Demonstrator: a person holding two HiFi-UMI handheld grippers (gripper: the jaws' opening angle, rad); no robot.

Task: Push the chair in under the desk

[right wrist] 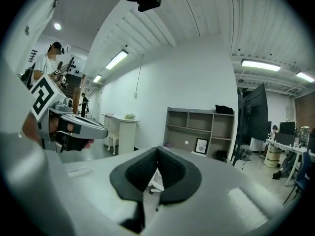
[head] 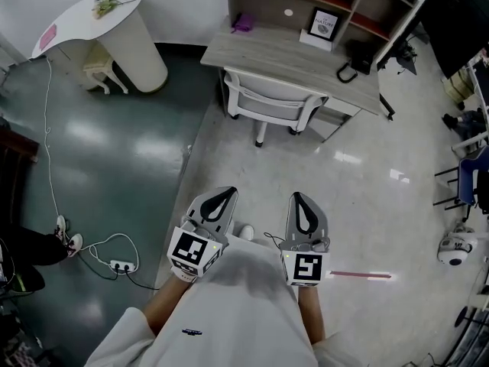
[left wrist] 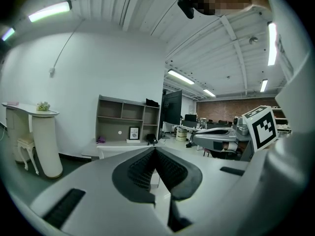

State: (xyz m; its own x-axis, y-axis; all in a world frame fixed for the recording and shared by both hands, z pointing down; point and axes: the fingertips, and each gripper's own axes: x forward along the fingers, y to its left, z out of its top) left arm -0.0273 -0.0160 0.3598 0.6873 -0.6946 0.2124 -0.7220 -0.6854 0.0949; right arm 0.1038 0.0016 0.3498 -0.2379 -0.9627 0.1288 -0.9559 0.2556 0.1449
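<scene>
Left gripper (head: 219,197) and right gripper (head: 300,199) sit at 6 o'clock, jaws pressed together, empty. Chair (head: 271,102) stands at 12, well apart, partly under desk (head: 290,54). An off-centre shove could swivel it askew.

Left hand-held gripper (head: 216,205) and right hand-held gripper (head: 306,214) side by side, jaws closed, empty.

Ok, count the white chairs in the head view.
2. One white office chair stands at the wooden desk, against its near edge; a small white chair with curved legs sits under the white table at upper left. Others may be hidden off-frame.
</scene>
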